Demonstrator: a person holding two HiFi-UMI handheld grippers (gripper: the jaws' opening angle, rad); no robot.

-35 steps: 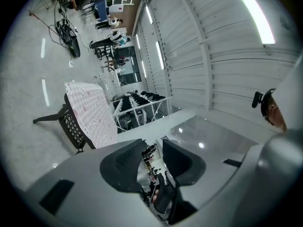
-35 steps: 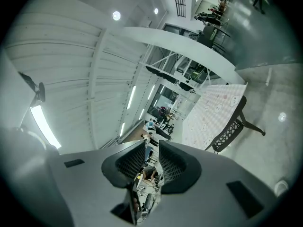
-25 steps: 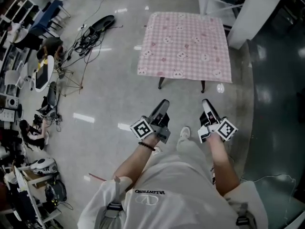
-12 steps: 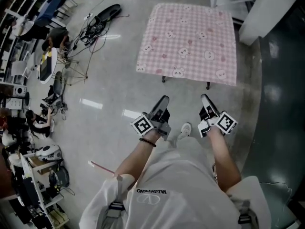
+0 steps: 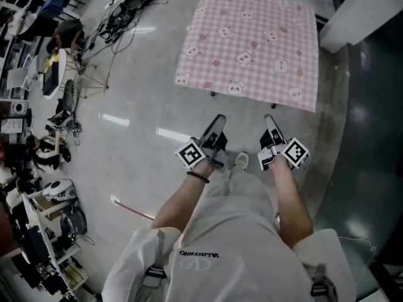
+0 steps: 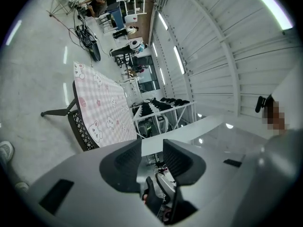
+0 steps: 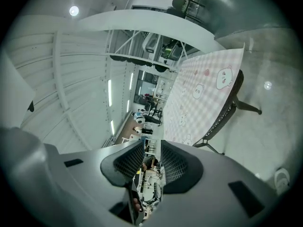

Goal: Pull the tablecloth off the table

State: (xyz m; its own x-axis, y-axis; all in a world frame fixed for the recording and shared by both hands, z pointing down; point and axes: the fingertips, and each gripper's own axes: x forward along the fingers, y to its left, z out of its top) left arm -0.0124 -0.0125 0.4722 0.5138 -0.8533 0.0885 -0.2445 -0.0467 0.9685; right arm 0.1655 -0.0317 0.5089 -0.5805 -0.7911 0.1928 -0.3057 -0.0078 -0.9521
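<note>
The pink checked tablecloth with cartoon-animal prints lies spread flat over the small dark-legged bench. It covers the whole top, and its edges overhang the sides. The bench stands on a glossy grey floor, directly ahead of the person.

The left gripper and the right gripper are held side by side in front of the person, both pointing toward the near edge of the tablecloth. Neither touches the cloth; a strip of bare floor lies between the fingertips and the bench.

Left gripper: the fingers stand apart, with nothing between them.

Right gripper: the fingers stand apart and have just been opening. Nothing is between them; only the distant room shows through the gap.

A white shoe of the person shows on the floor between the two grippers. A tangle of black cables lies on the floor well to the left of the bench.
</note>
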